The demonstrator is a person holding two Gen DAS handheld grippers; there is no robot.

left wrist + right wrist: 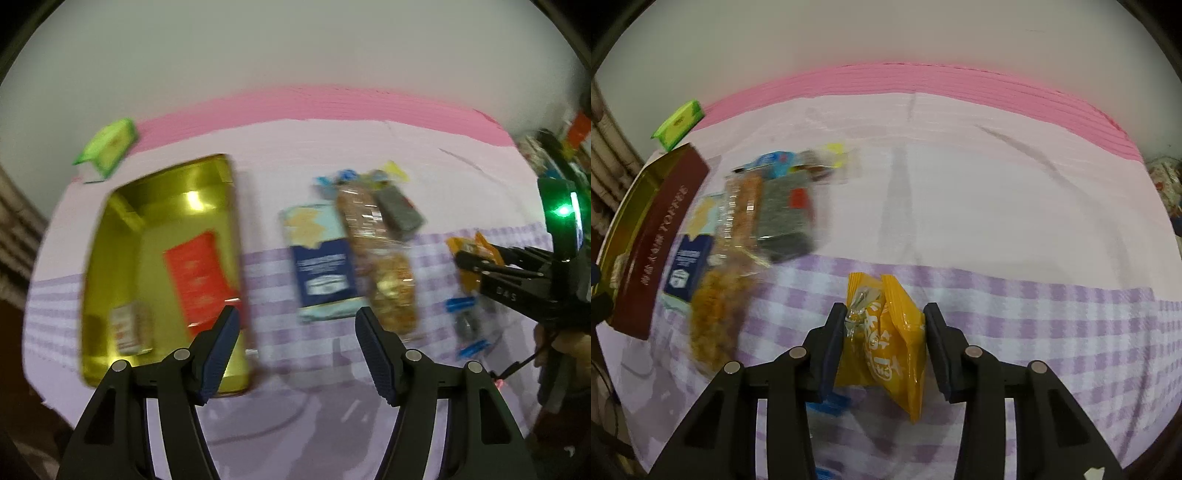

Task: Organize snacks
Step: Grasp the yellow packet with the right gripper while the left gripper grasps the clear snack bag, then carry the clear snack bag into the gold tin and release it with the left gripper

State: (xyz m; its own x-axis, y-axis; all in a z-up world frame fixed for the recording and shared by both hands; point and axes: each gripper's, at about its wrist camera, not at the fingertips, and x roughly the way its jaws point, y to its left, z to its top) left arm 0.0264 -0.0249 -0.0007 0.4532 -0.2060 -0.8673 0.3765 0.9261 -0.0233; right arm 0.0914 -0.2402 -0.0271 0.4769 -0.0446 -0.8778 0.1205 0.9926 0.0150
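Note:
My right gripper [884, 325] is shut on a yellow snack packet [886, 332] over the checked cloth; its pads touch both sides of the packet. The left wrist view shows that gripper [469, 266] at the far right with the yellow packet [471, 247] at its tips. My left gripper [295, 325] is open and empty, over the cloth between an open gold tin [110, 258] and a blue packet [321, 266]. A red packet [199, 277] and a small white one [129, 328] lie in the tin. The tin's brown side [653, 240] appears at the left of the right wrist view.
Next to the blue packet lie a clear pack of nut bars [384, 266] and a dark pack [400, 210]. A blue-ended sweet [465, 325] lies under the right gripper. A green box [107, 147] sits at the back left. The view is motion-blurred.

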